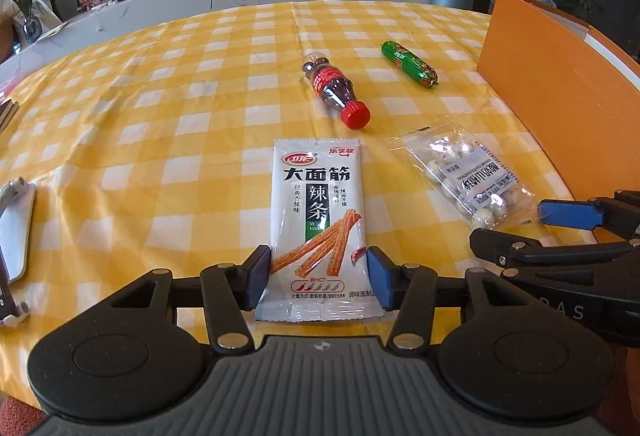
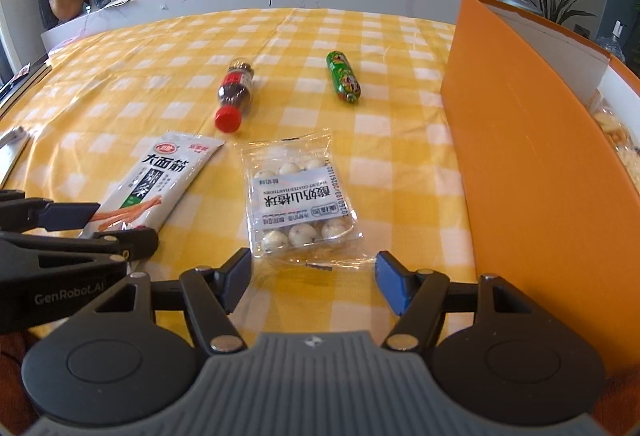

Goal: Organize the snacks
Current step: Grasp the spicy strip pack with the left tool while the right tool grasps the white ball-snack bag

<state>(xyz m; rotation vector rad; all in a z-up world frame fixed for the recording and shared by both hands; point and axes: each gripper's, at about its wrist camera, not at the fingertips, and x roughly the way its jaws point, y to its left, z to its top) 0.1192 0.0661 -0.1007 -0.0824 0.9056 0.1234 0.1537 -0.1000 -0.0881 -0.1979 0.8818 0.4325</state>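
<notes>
The left claw (image 1: pixel 319 278) was set astride the near end of the spicy-strip packet (image 1: pixel 318 220), a blue pad just beside each long edge; whether the pads were already pressing the packet or only flanking it could not be told. The packet lay flat on the yellow-checked surface (image 1: pixel 140 139), lengthwise along the fingers, a placement judged to suit a pinch across its narrow width.

The right claw (image 2: pixel 314 282) was held released, its pads spread wide and apart from the clear bag of yogurt-coated balls (image 2: pixel 298 195), which lay flat just ahead of them. The approach was judged to be aimed at that bag's near edge.

Farther back, a small cola bottle (image 1: pixel 334 89) lay on its side with the red cap toward the cameras, and a green sausage (image 1: pixel 408 63) lay to its right, well apart from both claws. An orange box (image 2: pixel 520 123) stood at the right edge of the surface; packaged food was glimpsed inside it, so it was judged to be the destination. Its tall near wall would have to be cleared, and the two claws, close side by side, could be crowded against each other.
</notes>
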